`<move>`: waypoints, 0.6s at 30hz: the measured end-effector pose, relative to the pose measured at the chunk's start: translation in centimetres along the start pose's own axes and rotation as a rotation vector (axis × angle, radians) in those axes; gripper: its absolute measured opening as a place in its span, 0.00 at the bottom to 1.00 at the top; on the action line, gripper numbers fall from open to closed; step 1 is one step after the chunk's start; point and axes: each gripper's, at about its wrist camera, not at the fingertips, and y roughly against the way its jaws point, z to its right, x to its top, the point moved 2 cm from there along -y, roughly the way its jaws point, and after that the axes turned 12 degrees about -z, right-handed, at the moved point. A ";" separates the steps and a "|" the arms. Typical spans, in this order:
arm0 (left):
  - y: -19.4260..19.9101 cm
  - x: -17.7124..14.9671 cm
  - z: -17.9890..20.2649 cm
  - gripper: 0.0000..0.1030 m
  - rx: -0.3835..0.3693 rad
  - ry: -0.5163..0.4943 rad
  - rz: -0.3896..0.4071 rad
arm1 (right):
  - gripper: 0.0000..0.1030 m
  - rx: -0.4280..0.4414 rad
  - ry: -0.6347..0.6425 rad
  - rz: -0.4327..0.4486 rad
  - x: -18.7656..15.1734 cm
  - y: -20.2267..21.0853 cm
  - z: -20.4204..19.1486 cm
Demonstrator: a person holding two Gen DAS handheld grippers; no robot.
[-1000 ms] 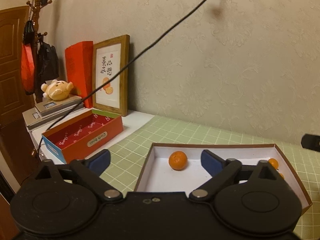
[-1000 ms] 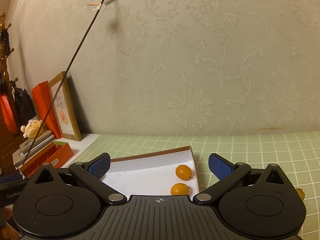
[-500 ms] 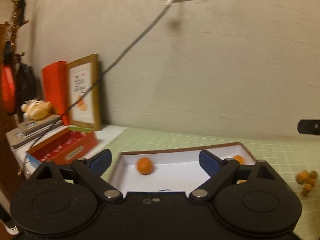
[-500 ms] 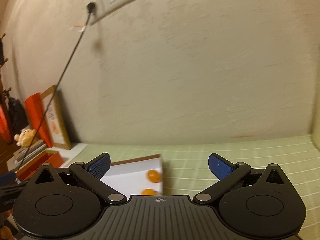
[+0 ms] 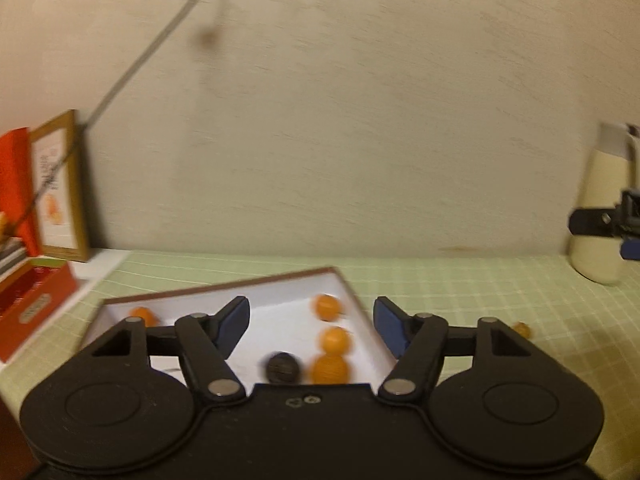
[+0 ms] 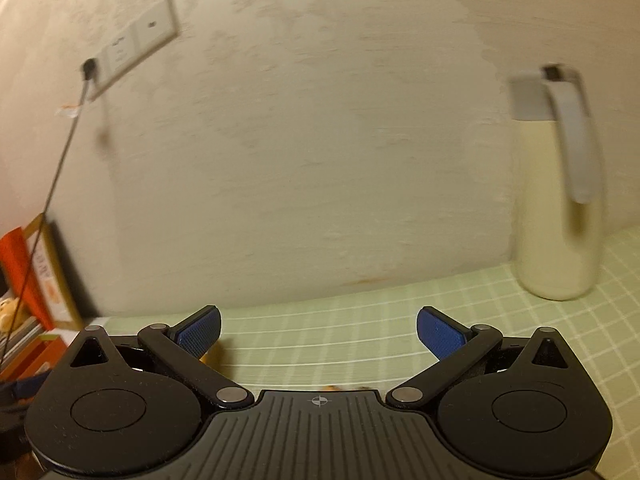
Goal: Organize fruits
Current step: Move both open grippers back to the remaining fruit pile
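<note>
At the far left, a red open box (image 5: pixel 30 304) sits on the counter (image 5: pixel 460 292), with a wooden picture frame (image 5: pixel 60 188) leaning on the wall behind it and a dark cable (image 5: pixel 132 76) running up to the wall socket (image 6: pixel 132 46).

Your left tool (image 5: pixel 311 326) hangs over a shallow white tray (image 5: pixel 276 292) with a brown rim, lying on the green checked cover. Its blue pads are closing, with nothing pressed between them; only the tray floor and fruit show in the gap. One orange fruit (image 5: pixel 141 315) lies at the tray's left end. Three more orange fruits (image 5: pixel 327 307) line up near its right wall, and a dark round fruit (image 5: pixel 283 367) sits just beside the nearest of them. A small orange fruit (image 5: pixel 521 329) lies on the cover, outside the tray to its right.

Your right tool (image 6: pixel 319 330) is spread wide and empty above the bare checked cover. A bit of orange shows at its lower edge, too hidden to identify.

At the far right, a cream bottle (image 6: pixel 558 208) with a grey lid and strap stands upright against the wall.
</note>
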 end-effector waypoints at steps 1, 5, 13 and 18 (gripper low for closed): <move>-0.3 -0.2 0.8 0.53 -0.014 -0.016 -0.007 | 1.00 -0.011 -0.008 0.003 0.0 0.2 0.5; -1.2 -1.0 3.9 0.46 -0.066 -0.086 -0.030 | 1.00 -0.052 -0.012 0.013 0.1 1.0 2.0; -3.3 -2.3 9.0 0.40 -0.138 -0.146 -0.084 | 0.86 -0.087 -0.005 -0.001 -0.3 1.6 3.9; -4.5 -2.5 11.2 0.40 -0.154 -0.165 -0.108 | 0.75 -0.080 0.006 -0.035 -0.9 1.1 4.5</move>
